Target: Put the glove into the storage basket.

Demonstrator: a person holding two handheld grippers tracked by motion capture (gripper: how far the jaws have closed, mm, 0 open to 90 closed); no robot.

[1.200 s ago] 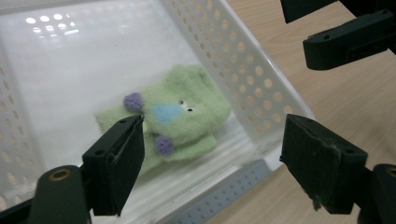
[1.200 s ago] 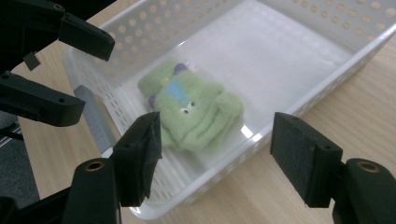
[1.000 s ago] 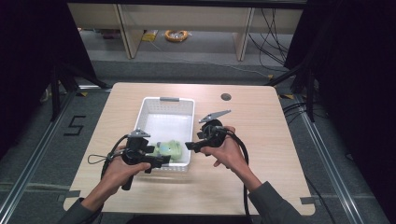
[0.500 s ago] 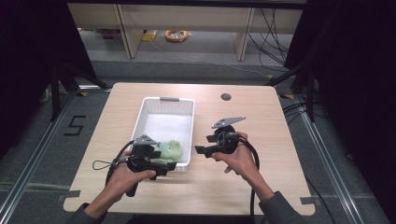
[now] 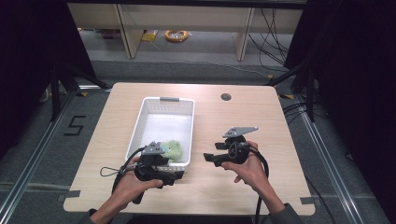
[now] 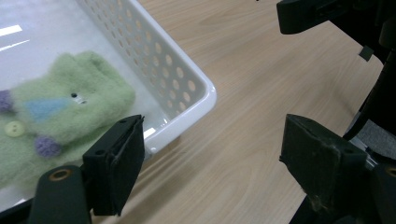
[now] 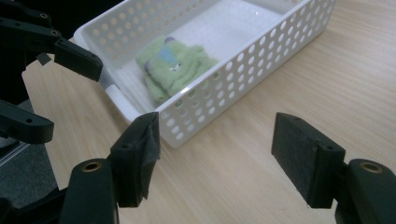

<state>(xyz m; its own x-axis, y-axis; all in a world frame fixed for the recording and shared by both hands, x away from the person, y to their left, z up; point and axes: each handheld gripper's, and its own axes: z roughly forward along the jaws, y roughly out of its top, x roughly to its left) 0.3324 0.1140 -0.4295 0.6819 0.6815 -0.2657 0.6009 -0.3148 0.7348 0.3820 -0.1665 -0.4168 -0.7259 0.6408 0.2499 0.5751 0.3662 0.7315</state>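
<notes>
Green plush toy (image 5: 173, 150) lies in white basket (image 5: 161, 100), at basket's near end, close to desk (image 5: 261, 116) front edge. Left gripper (image 6: 210, 154) just off basket's near right corner, fingers wide, holding nothing. Right gripper (image 7: 215, 149) over bare desk right of basket, fingers wide, empty. 2 grippers near each other, not touching.

A: Green plush toy (image 6: 56, 121): lower left part cut by the left gripper view's edge, partly behind a jaw.

B: High view: left gripper (image 5: 173, 177) covers the white basket (image 5: 161, 100)'s near rim; toy details too small.
</notes>
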